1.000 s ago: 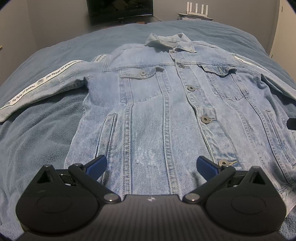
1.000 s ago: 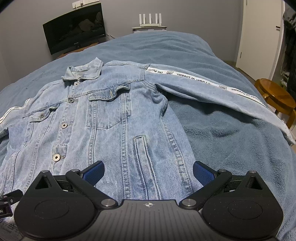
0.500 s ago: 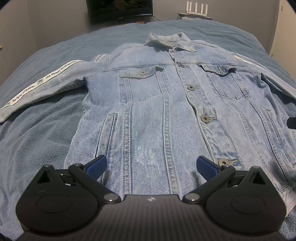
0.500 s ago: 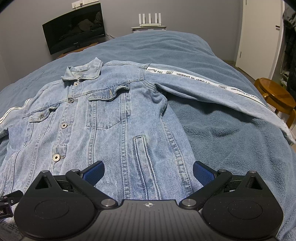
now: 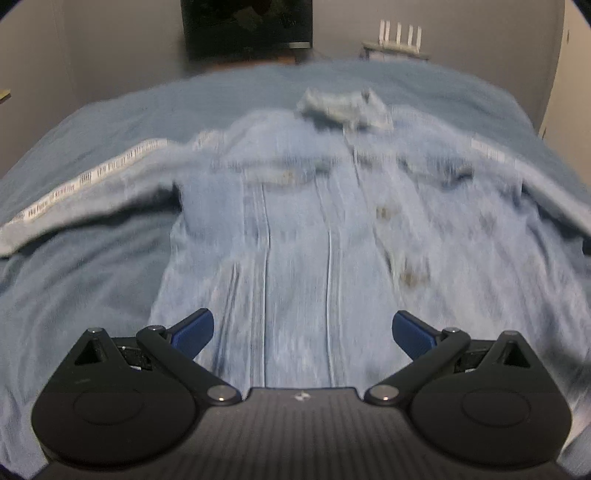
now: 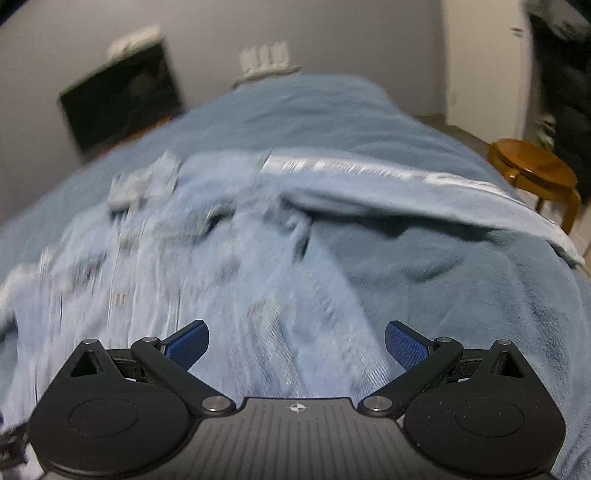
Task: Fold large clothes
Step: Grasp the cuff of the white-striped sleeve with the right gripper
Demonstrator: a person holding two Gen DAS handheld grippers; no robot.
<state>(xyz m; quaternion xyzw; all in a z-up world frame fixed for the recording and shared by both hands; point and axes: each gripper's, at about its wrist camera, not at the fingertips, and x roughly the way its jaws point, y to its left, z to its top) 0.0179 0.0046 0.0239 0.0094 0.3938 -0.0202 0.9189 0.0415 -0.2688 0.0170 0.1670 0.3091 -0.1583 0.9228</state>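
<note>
A light blue denim jacket (image 5: 325, 229) lies front up on the bed, buttoned, collar at the far end, both sleeves spread out with a white printed stripe (image 5: 92, 177). It also shows in the right wrist view (image 6: 207, 280), with its right sleeve (image 6: 406, 192) stretched toward the bed's edge. My left gripper (image 5: 303, 332) is open and empty, low over the jacket's hem on its left half. My right gripper (image 6: 295, 345) is open and empty, low over the hem on the right half. Both views are blurred by motion.
A blue blanket (image 6: 461, 295) covers the bed under the jacket. A dark screen (image 5: 247, 26) and a white router (image 5: 400, 37) stand beyond the bed's far end. A round wooden stool (image 6: 532, 173) and a white door (image 6: 484, 59) are to the right of the bed.
Both grippers have dropped lower and moved forward over the jacket's hem, so both views are now blurred. Both stay open. The jacket has not moved.
</note>
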